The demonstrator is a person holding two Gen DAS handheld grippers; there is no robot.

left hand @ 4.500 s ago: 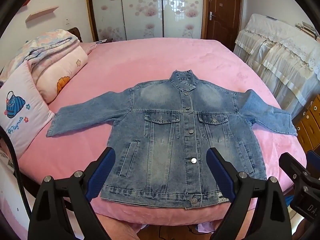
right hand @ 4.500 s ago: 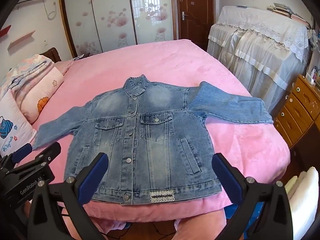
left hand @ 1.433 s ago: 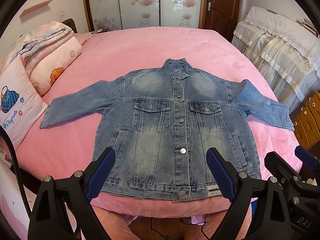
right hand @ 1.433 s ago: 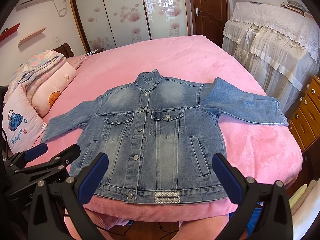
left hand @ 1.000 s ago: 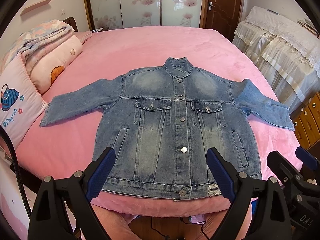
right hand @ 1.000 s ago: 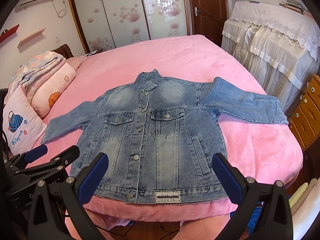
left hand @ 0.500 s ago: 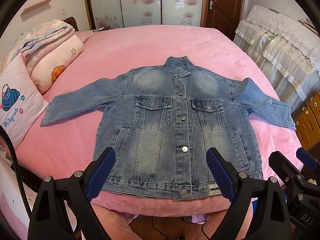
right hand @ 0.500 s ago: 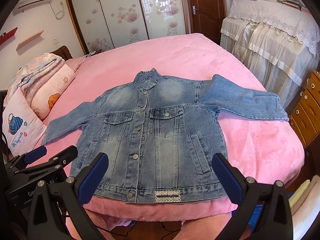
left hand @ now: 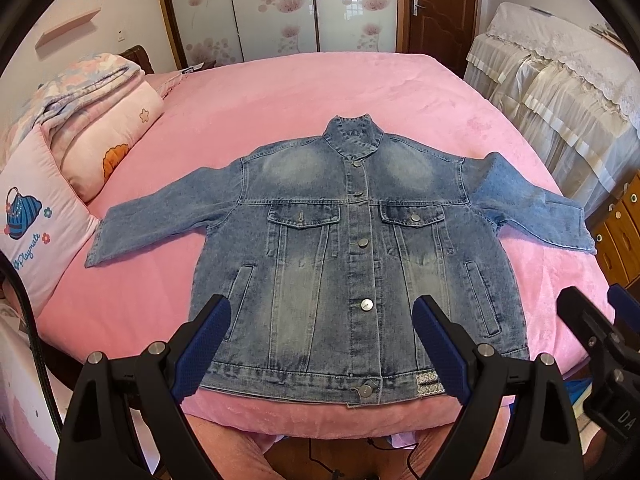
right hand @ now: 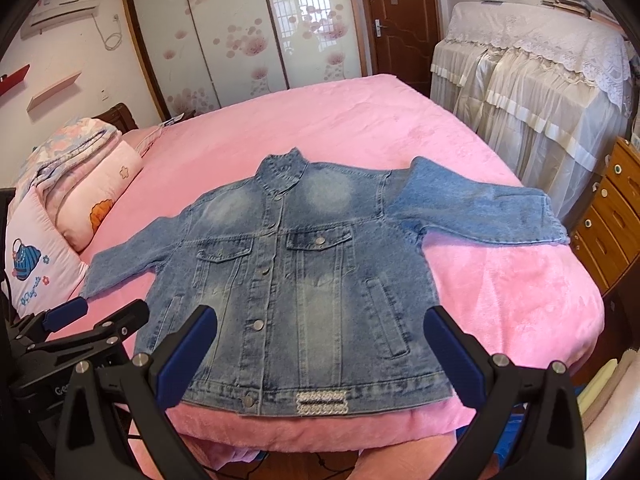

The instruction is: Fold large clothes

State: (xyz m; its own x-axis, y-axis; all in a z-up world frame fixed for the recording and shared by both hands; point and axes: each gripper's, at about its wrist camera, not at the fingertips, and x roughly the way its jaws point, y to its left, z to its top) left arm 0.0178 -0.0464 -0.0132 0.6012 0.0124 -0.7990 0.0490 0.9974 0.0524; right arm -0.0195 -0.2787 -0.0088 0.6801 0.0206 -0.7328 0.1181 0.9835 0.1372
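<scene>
Denim jacket (left hand: 356,256) lies flat on the pink bed (left hand: 320,92), front side up, buttoned down the middle. Its collar points to the far side of the bed and its bottom hem sits right at the near edge. Both sleeves stick out to the sides, one toward the pillows (left hand: 44,220) and one toward the wooden drawers (right hand: 612,216). The left gripper (left hand: 320,344) hangs in the air near the hem, with its two blue fingers (left hand: 204,344) spread wide apart and nothing between them. The right gripper (right hand: 320,354) is just beside it and is also spread wide and holds nothing. Neither one touches the jacket. Folded blankets (left hand: 92,96) are stacked by the pillows. A big thing under a white lace cover (right hand: 532,68) stands past the bed, next to a brown door (right hand: 394,12).
</scene>
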